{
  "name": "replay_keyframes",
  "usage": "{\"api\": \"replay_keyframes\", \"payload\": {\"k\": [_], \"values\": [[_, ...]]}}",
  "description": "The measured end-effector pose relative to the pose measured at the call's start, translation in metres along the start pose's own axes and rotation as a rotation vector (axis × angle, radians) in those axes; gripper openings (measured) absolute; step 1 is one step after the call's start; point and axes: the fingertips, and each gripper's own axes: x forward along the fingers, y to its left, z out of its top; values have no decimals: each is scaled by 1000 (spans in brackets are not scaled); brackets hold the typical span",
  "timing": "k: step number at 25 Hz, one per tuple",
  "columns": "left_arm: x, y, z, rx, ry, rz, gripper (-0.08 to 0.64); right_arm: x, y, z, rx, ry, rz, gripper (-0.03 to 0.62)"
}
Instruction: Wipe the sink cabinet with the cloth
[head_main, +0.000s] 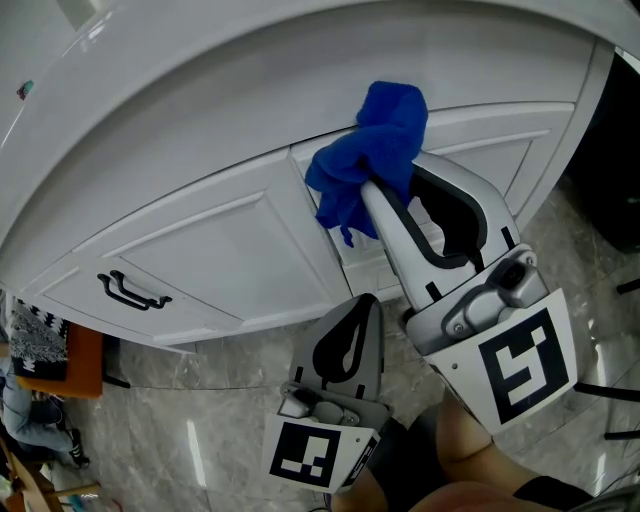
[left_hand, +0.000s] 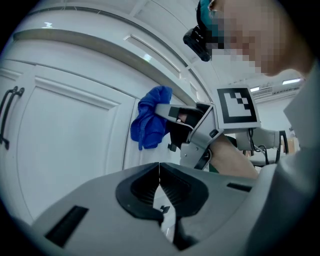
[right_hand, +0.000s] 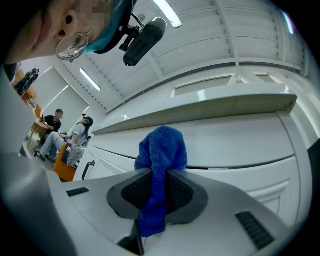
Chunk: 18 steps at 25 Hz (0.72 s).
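The blue cloth (head_main: 370, 150) is bunched against the top edge of the white sink cabinet (head_main: 225, 245), near the seam between two doors. My right gripper (head_main: 381, 197) is shut on the blue cloth (right_hand: 161, 150), which hangs down between its jaws and presses on the cabinet front (right_hand: 240, 145). My left gripper (head_main: 367, 301) is lower, in front of the cabinet, shut with nothing in it. In the left gripper view, the cloth (left_hand: 150, 117) and the right gripper (left_hand: 192, 125) sit ahead of the shut left gripper (left_hand: 159, 172).
A black handle (head_main: 130, 292) is on the left cabinet door. The white countertop edge (right_hand: 200, 112) overhangs the doors. The floor (head_main: 200, 420) is grey marble tile. An orange chair (head_main: 60, 365) stands at left, and seated people (right_hand: 62, 132) are far behind.
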Motion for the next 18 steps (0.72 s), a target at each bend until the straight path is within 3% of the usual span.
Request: {"api": "replay_keyframes", "payload": {"k": [5, 18], "values": [[-1, -5, -2, 44, 20, -19, 6, -3, -8, 8, -32, -40, 11, 75], [-2, -5, 0, 45, 15, -1, 6, -10, -21, 6, -39, -25, -21, 75]]}}
